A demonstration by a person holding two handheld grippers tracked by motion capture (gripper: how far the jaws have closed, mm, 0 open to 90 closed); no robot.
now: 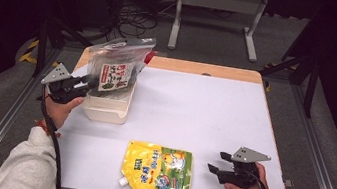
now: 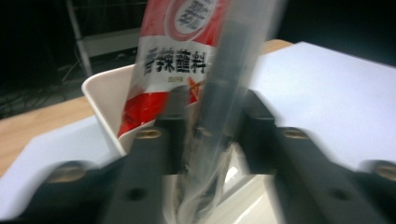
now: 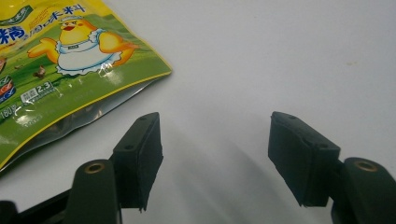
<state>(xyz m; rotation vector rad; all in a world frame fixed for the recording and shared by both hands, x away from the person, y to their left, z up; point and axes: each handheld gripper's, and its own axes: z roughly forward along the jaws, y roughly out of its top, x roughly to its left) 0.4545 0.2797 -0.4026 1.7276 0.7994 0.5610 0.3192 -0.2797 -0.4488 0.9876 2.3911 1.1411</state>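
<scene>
Fingers of the left gripper (image 2: 205, 135) pinch the lower part of a clear, glossy plastic pouch with a red-and-white printed label (image 1: 115, 69), the film standing upright between the black pads; the pouch sits tilted in a cream, smooth-walled rectangular plastic bin (image 1: 106, 111) directly ahead of those fingers, its top rising well above the rim; in the left gripper view a red-and-white sachet (image 2: 175, 65) shows just beyond the left pad, inside the bin. Fingers of the right gripper (image 3: 217, 158) stand spread with nothing between them, resting low over the matt white table top (image 1: 214, 111); a flat yellow-and-green foil pouch with a cartoon chick and a corner spout (image 1: 157, 170) lies near them, off to the left of the pads and apart from them.

My judgement is that the slick, thin film could slip through the pads if the grip eases; the tall pouch might then flop over the rim; a sideways pull could also drag or tip the light bin, since nothing steadies it; crumpling the film would make it spring back out.
</scene>
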